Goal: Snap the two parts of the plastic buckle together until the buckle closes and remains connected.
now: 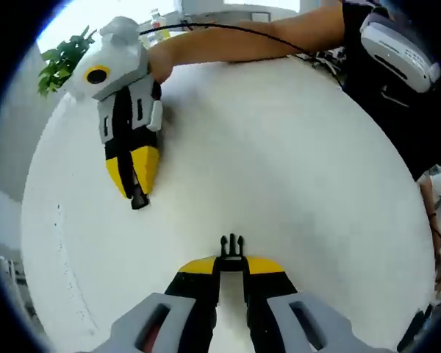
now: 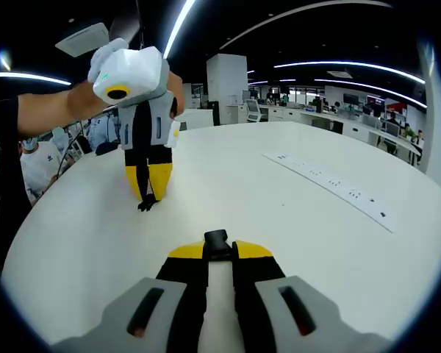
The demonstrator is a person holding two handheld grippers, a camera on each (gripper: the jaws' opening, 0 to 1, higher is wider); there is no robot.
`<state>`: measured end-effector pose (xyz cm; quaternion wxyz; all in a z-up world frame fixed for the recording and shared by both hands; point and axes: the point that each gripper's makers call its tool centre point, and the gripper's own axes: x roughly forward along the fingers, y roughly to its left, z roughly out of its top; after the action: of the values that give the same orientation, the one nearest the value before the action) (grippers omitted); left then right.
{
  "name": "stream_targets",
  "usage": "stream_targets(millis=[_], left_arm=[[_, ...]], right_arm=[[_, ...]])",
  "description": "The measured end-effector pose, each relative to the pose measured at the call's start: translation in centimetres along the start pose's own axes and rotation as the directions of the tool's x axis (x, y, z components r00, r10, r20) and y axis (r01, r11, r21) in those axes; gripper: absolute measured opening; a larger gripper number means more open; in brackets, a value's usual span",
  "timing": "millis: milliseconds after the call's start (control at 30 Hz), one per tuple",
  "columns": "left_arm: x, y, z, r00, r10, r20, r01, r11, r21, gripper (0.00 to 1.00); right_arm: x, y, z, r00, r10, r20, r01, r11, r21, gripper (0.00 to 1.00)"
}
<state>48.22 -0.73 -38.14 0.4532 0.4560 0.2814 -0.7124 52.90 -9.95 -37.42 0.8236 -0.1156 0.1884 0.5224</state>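
My left gripper [image 1: 231,262] is shut on the black pronged buckle half [image 1: 231,245], whose prongs stick out past the yellow tips. Across the white table [image 1: 294,162], the right gripper [image 1: 137,193] points down at the tabletop with a small black piece [image 1: 139,200] at its tip. In the right gripper view, my right gripper [image 2: 218,254] is shut on the black socket half [image 2: 217,240]. The left gripper [image 2: 148,193] hangs at the far left with the pronged half [image 2: 146,204] touching or just above the table [image 2: 294,243]. The two halves are well apart.
A long white power strip [image 2: 329,184] lies on the table's right side. A person's arm [image 1: 242,38] reaches over the far edge, and a green plant [image 1: 62,62] stands beyond the rim. Office desks and seated people fill the background.
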Motion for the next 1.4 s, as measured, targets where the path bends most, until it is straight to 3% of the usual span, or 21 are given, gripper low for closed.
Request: stream_targets(millis=[67, 133, 267, 367, 467, 600, 667, 767, 833, 867, 933, 1000, 1200, 1233, 1400], left_arm=[[0.1, -0.7, 0.1, 0.993, 0.022, 0.118, -0.008, 0.993, -0.118, 0.12], [0.0, -0.6, -0.1, 0.971, 0.099, 0.218, -0.049, 0.973, -0.226, 0.12], [-0.2, -1.2, -0.4, 0.895, 0.246, 0.373, -0.099, 0.923, -0.372, 0.12], [-0.1, -2.0, -0.6, 0.857, 0.293, 0.424, -0.124, 0.915, -0.383, 0.12], [0.0, -2.4, -0.7, 0.843, 0.321, 0.431, -0.159, 0.915, -0.372, 0.12], [0.1, -2.7, -0.3, 0.849, 0.337, 0.406, -0.193, 0.914, -0.356, 0.18], [0.2, -2.5, -0.3, 0.843, 0.357, 0.402, -0.211, 0.907, -0.363, 0.18], [0.2, -2.4, -0.2, 0.812, 0.398, 0.427, -0.233, 0.892, -0.388, 0.2], [0.1, -2.2, -0.3, 0.782, 0.435, 0.446, -0.228, 0.866, -0.445, 0.21], [0.1, -2.0, -0.3, 0.76, 0.46, 0.459, -0.234, 0.853, -0.467, 0.2], [0.1, -2.3, -0.3, 0.749, 0.465, 0.472, -0.226, 0.849, -0.478, 0.19], [0.1, -2.3, -0.2, 0.73, 0.482, 0.485, -0.234, 0.843, -0.485, 0.19], [0.0, -2.4, -0.1, 0.715, 0.496, 0.494, -0.25, 0.84, -0.482, 0.18], [0.0, -2.4, 0.0, 0.712, 0.489, 0.505, -0.255, 0.849, -0.462, 0.18], [-0.1, -2.2, -0.2, 0.711, 0.493, 0.502, -0.219, 0.833, -0.508, 0.2]], right_arm=[[0.0, 0.0, 0.0, 1.0, -0.001, 0.0, 0.001, 1.0, -0.001, 0.11], [0.0, 0.0, 0.0, 1.0, -0.001, 0.001, 0.001, 1.0, 0.0, 0.11], [0.0, 0.0, 0.0, 1.0, 0.0, 0.001, 0.0, 1.0, 0.0, 0.11], [0.0, -0.1, -0.1, 1.0, 0.0, 0.002, 0.0, 1.0, 0.001, 0.11], [0.0, -0.2, -0.1, 1.0, -0.001, 0.001, 0.001, 1.0, -0.002, 0.11], [0.0, -0.3, -0.2, 1.0, -0.003, 0.001, 0.003, 1.0, -0.003, 0.11], [-0.1, -0.3, -0.2, 1.0, -0.004, 0.002, 0.004, 1.0, -0.003, 0.11], [-0.1, -0.4, -0.3, 1.0, -0.005, 0.002, 0.005, 1.0, -0.005, 0.11], [-0.2, -0.4, -0.3, 1.0, -0.004, 0.002, 0.004, 1.0, -0.005, 0.11], [-0.2, -0.4, -0.3, 1.0, -0.004, 0.002, 0.004, 1.0, -0.005, 0.11], [-0.2, -0.5, -0.3, 1.0, -0.003, 0.002, 0.003, 1.0, -0.004, 0.11], [-0.3, -0.5, -0.3, 1.0, -0.003, 0.003, 0.003, 1.0, -0.004, 0.11], [-0.3, -0.6, -0.4, 1.0, -0.004, 0.003, 0.004, 1.0, -0.004, 0.11], [-0.3, -0.6, -0.4, 1.0, -0.004, 0.004, 0.004, 1.0, -0.005, 0.11], [-0.3, -0.8, -0.4, 1.0, -0.003, 0.005, 0.003, 1.0, -0.002, 0.11]])
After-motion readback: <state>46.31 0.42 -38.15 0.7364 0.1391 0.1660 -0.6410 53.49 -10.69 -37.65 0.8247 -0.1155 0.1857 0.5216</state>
